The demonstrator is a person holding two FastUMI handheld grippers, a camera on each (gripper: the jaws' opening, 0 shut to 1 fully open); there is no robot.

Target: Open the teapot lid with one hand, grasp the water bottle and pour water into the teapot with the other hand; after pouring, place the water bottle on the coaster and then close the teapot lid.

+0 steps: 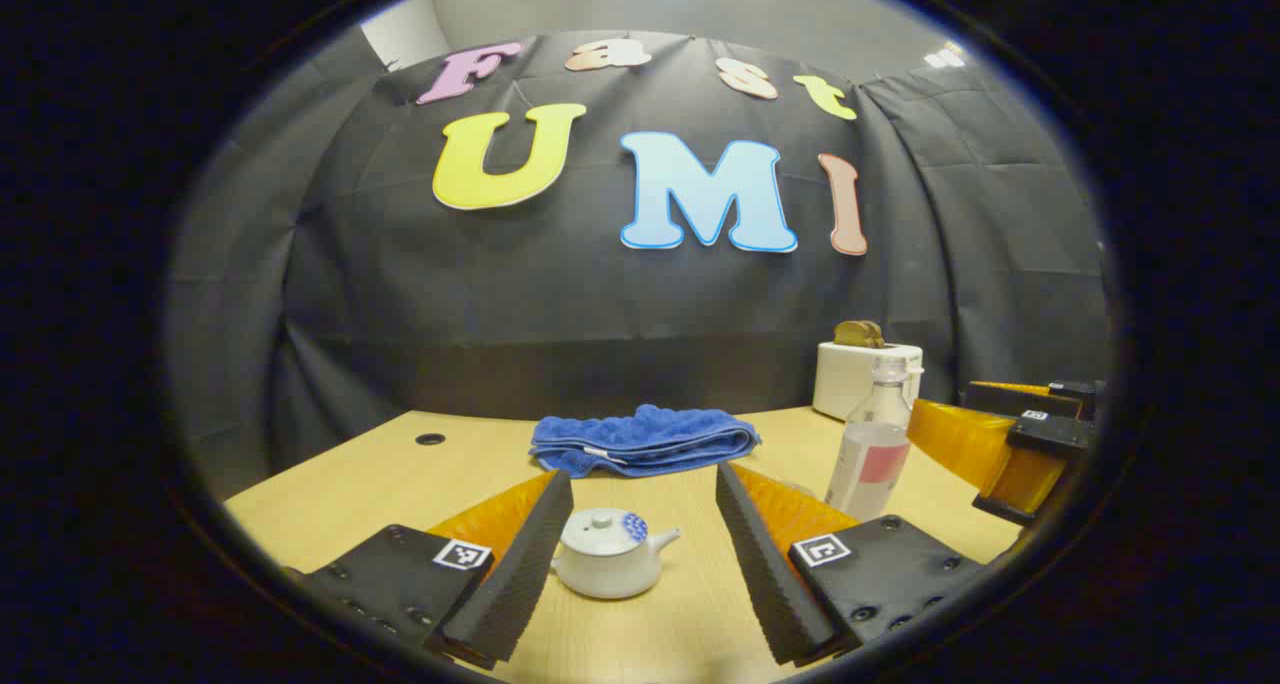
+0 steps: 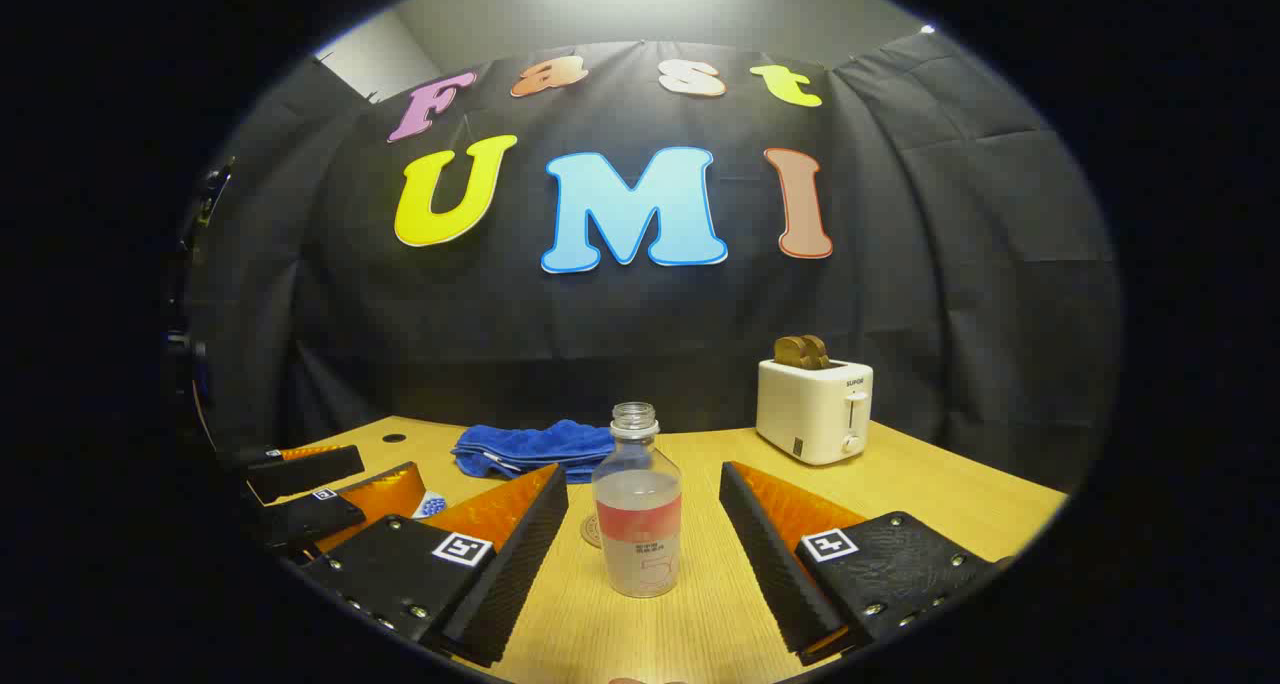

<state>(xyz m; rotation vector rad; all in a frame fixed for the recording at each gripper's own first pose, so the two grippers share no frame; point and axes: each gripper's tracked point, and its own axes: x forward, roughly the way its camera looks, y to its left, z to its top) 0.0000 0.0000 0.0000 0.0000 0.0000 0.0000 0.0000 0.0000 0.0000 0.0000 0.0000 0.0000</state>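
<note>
Nothing is done yet: your two grippers are lined up, one on the teapot, one on the bottle.

In the left gripper view, your left gripper stands wide, its fingers either side of the small white teapot and not touching it; the lid, with a blue patterned patch, sits on the pot, spout to the right, all on the wooden table. In the right gripper view, your right gripper is spread wide too, the clear water bottle upright between the fingers with gaps on both sides, cap off, part full, a reddish label round it. A round coaster peeks out just behind the bottle. Lifting the lid, pouring, setting the bottle on the coaster and closing all remain, as I judge it.
</note>
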